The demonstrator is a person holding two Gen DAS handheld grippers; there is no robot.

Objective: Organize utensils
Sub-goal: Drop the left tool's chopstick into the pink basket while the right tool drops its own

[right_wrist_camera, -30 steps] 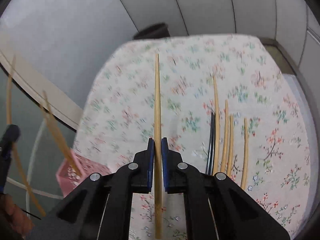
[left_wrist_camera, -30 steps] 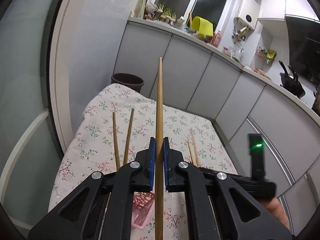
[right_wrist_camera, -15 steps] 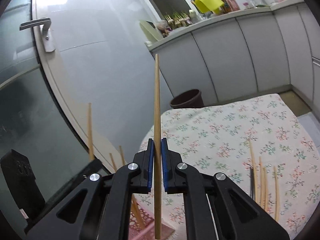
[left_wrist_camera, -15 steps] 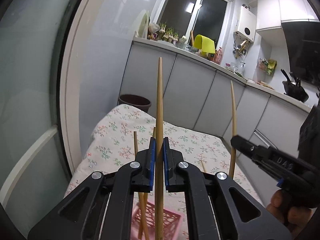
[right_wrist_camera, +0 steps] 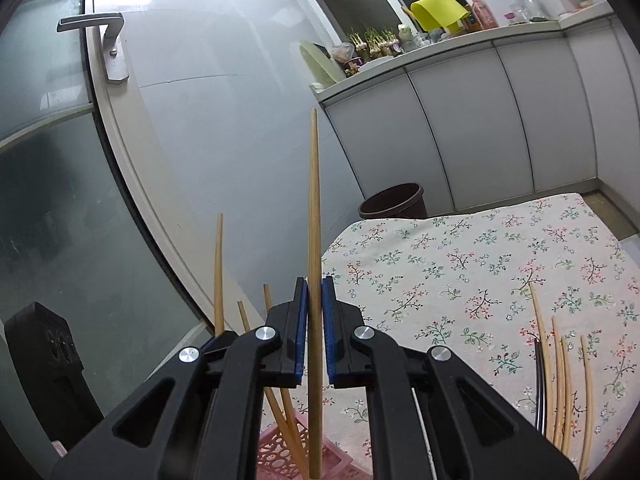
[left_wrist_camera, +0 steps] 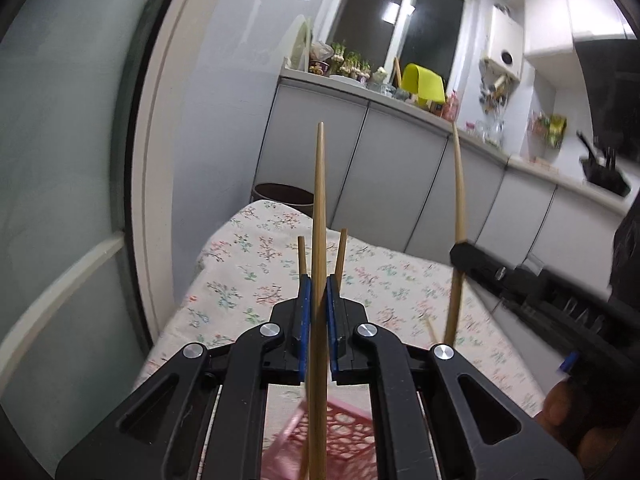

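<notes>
Chopsticks are being gathered into the pink basket [right_wrist_camera: 280, 458]: one [left_wrist_camera: 319, 240] is clamped upright in the left gripper [left_wrist_camera: 316, 312], another [right_wrist_camera: 314, 260] in the right gripper [right_wrist_camera: 315, 312], both above it. More lie on the counter [right_wrist_camera: 460, 264]. Lowering, then release, seems next.

Eight wooden chopsticks [right_wrist_camera: 314, 272], one pink basket [right_wrist_camera: 280, 456], one bin [right_wrist_camera: 392, 201].

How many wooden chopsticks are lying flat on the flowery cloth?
4 wooden chopsticks. They lie side by side on the flowery cloth at the right edge of the right wrist view, beside black chopsticks. The right gripper may hide more.
</notes>
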